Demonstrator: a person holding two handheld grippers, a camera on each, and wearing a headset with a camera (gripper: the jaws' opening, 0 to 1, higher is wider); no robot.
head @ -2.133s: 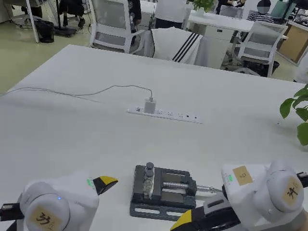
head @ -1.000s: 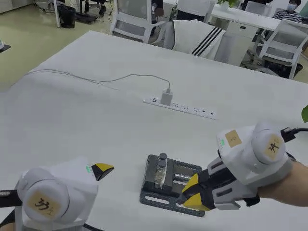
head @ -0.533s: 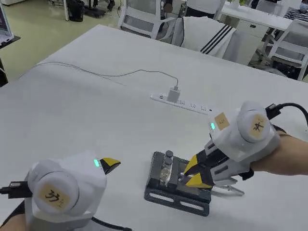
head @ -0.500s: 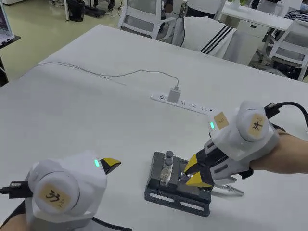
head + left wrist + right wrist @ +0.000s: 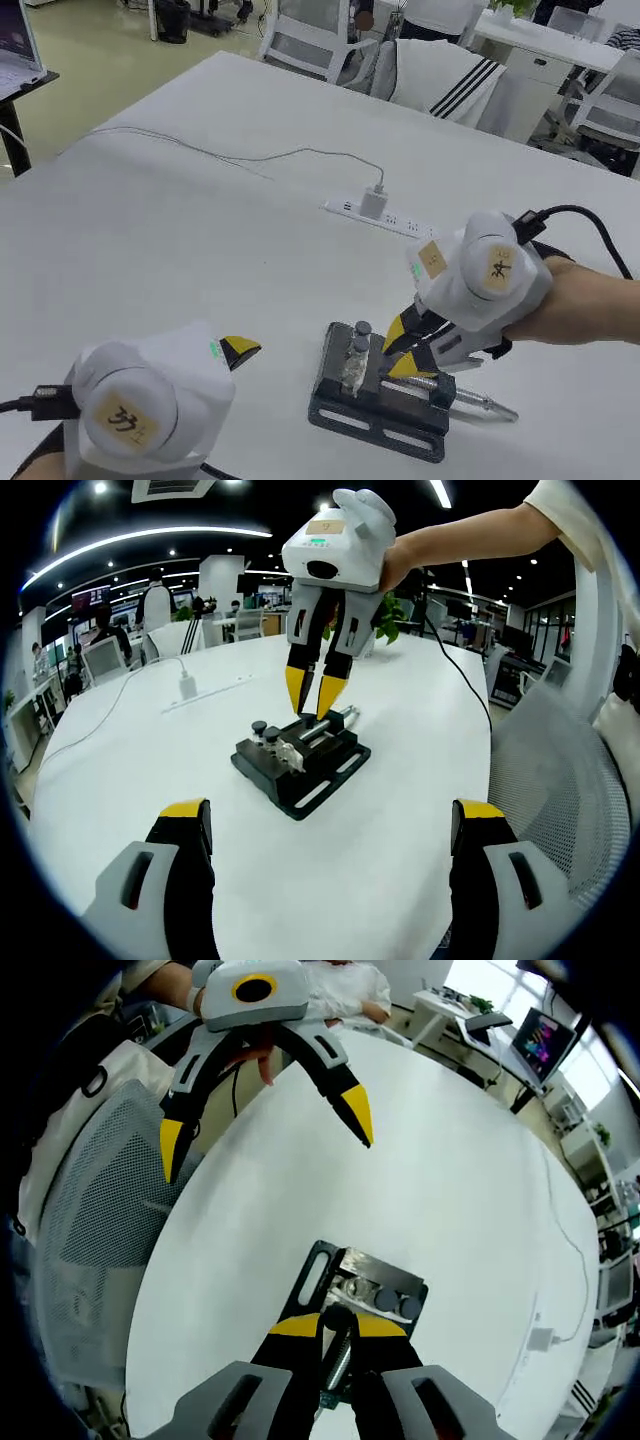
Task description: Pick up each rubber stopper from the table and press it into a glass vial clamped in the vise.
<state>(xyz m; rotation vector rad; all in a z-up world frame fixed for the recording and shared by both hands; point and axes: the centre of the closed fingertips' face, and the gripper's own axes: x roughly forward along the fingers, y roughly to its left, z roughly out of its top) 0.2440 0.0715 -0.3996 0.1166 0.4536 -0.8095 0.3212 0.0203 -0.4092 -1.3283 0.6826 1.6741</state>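
Two glass vials [image 5: 355, 358] clamped upright in vise [image 5: 372, 415] on table [image 5: 200, 230], rubber stoppers [image 5: 362, 328] seated on top. Vials just beyond right gripper [image 5: 337, 1325] tips. Jaws drawn narrow astride vise screw [image 5: 338, 1358]; actual grip cannot be told. Left gripper [image 5: 332, 810] spread wide, well apart from vise.

White rounded right gripper [image 5: 400, 352], black jaws tipped yellow, tan handwritten sticker [image 5: 499, 268], black cable [image 5: 575, 215]; left gripper [image 5: 332, 810] alike
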